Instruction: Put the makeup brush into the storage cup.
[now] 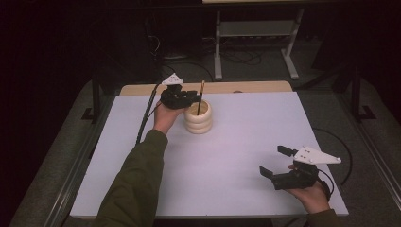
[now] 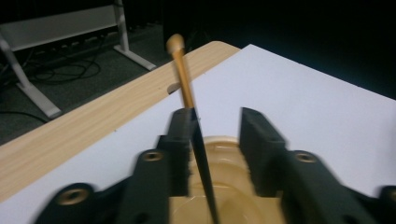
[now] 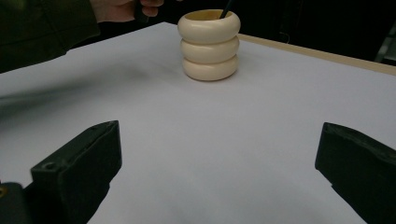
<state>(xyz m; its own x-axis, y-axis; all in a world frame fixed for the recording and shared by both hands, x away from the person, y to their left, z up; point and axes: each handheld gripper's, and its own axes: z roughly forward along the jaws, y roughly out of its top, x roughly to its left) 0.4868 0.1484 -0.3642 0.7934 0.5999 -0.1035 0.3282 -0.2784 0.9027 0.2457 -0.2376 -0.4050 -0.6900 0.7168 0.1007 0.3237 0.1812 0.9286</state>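
- Cream ringed cup [image 1: 198,117] on the white desk [image 1: 236,156], toward its far edge.
- Brush [image 2: 187,93]: upright in cup, handle rising past the rim, leaning on one pad of the left tool [image 2: 215,140], long axis near vertical.
- Left tool: directly over cup, jaws parted, not clamping.
- Right tool [image 1: 276,162]: spread wide, holding nothing, well apart from cup.

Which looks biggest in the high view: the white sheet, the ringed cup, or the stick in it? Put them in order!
1. White sheet: by far the largest; it covers most of the table.
2. Ringed cup: much smaller.
3. Stick: smallest, very thin. Part of it sits inside the cup, so its full length cannot be judged.
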